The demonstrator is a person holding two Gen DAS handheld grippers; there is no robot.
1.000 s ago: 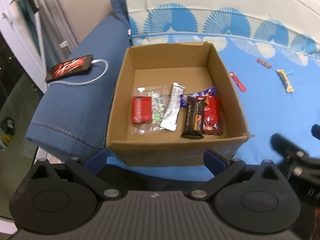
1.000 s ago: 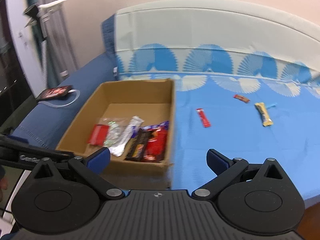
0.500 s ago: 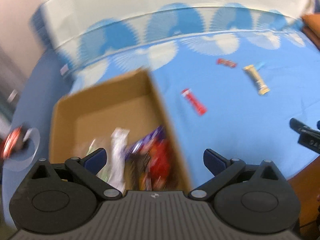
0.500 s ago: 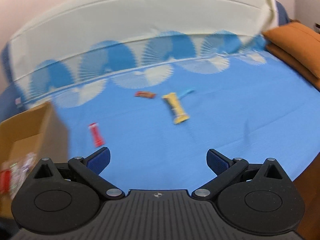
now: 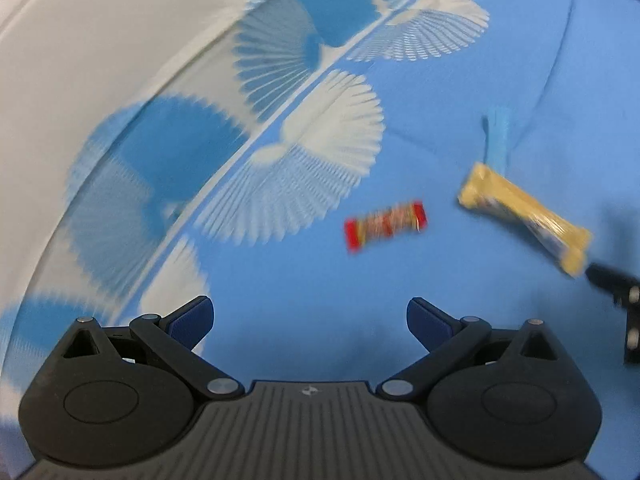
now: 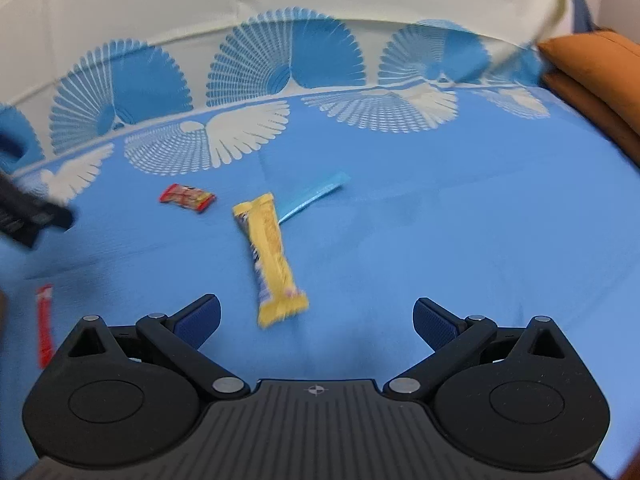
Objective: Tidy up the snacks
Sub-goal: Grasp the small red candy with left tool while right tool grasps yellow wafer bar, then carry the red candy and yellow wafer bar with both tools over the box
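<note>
Right wrist view: right gripper (image 6: 316, 312) jaws wide apart, empty, yellow bar (image 6: 272, 256) lying just ahead between the fingers. Left gripper (image 5: 308, 312) likewise spread, red candy (image 5: 386, 224) farther off. Advise straddling the bar crosswise, pressing lightly into bedsheet (image 6: 440, 220) before closing.

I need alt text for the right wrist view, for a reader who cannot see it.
The open right gripper hovers over a blue bedsheet, with a yellow snack bar lying just ahead between its fingers. Farther off lie a small red candy wrapper and a light blue stick packet; a thin red stick lies at the left edge.
</note>
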